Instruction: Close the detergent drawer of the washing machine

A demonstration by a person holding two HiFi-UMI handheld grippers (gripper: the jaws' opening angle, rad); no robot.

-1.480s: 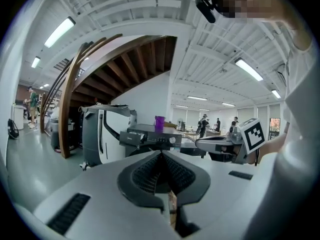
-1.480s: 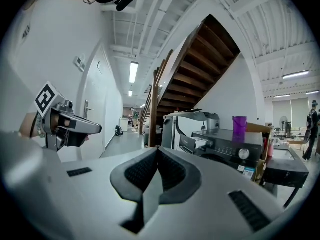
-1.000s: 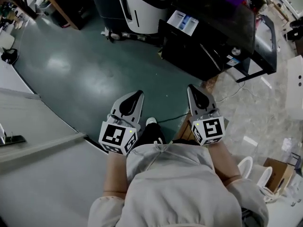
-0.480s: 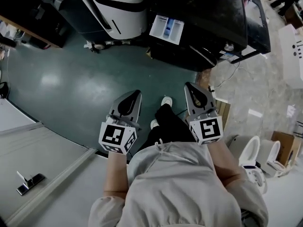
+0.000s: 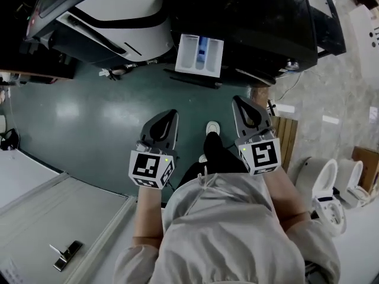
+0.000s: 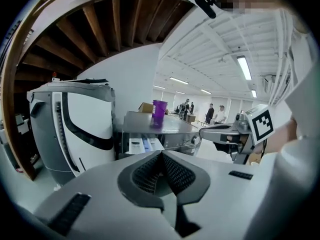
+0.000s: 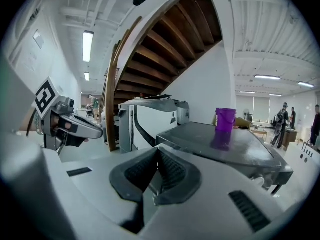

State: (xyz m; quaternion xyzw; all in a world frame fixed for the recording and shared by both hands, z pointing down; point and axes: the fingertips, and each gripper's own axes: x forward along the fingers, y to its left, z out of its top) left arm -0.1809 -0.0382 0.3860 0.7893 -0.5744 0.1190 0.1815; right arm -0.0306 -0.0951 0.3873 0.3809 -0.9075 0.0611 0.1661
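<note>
The dark washing machine (image 5: 260, 16) stands ahead of me, its white detergent drawer (image 5: 200, 53) pulled out toward me with a blue insert showing. My left gripper (image 5: 172, 116) and right gripper (image 5: 239, 102) hover side by side over the green floor, short of the drawer, both shut with nothing in them. In the left gripper view the drawer (image 6: 141, 145) juts from the machine (image 6: 170, 131) beyond the closed left gripper (image 6: 161, 155). In the right gripper view the closed right gripper (image 7: 157, 152) points at the machine's top (image 7: 225, 146), where a purple cup (image 7: 225, 119) stands.
A white-and-black appliance (image 5: 118, 10) stands left of the washer. A wooden pallet (image 5: 285, 136) and white toilets (image 5: 324, 188) lie to my right. A pale raised surface (image 5: 53, 218) fills the lower left. A wooden staircase (image 7: 165, 49) rises overhead. People stand far off (image 6: 210, 113).
I have moved closer to the washing machine: it and the open drawer have slid down and left in the head view. Both grippers stay shut and level.
</note>
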